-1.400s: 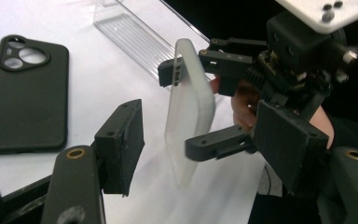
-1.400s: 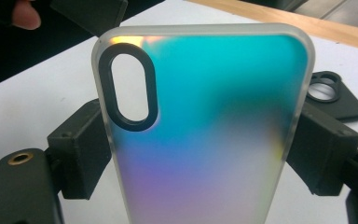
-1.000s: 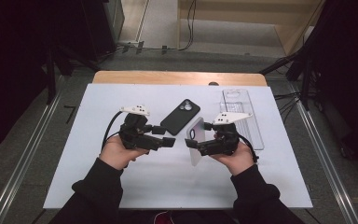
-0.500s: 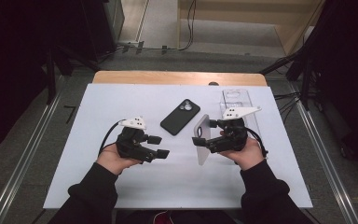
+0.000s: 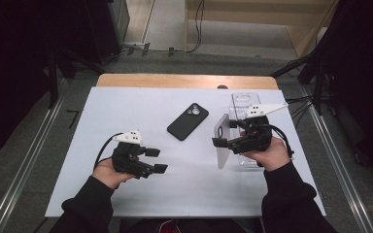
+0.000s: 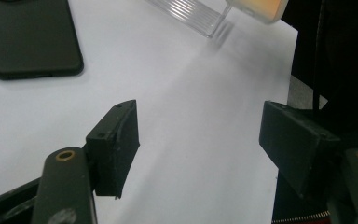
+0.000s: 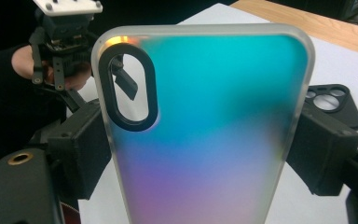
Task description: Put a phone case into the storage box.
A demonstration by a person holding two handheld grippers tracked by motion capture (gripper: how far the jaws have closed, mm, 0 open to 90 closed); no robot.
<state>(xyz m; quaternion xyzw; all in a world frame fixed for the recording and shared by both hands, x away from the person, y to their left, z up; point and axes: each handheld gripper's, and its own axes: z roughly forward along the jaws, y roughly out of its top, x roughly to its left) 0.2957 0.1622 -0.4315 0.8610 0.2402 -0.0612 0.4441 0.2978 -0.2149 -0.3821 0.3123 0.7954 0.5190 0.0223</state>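
Two fingers of the right gripper (image 5: 222,142) clamp an iridescent case (image 7: 205,135) by its long edges, holding it upright above the desk's (image 5: 126,104) right half, probably so its open side stays reachable. The left gripper (image 5: 158,160), fingers just widened and empty, hangs near the front-left. A black phone (image 5: 188,121) lies mid-desk; a clear box (image 5: 243,104) sits beyond.

R claw (image 7: 205,154) clamps iridescent phone case (image 7: 209,140); prob. black case (image 7: 332,103) behind.

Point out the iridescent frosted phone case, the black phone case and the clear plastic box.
Iridescent frosted phone case (image 7: 205,135): right gripper view, middle of its back.
Black phone case (image 5: 188,121): high view, centre of its back.
Clear plastic box (image 5: 243,101): high view, far end.
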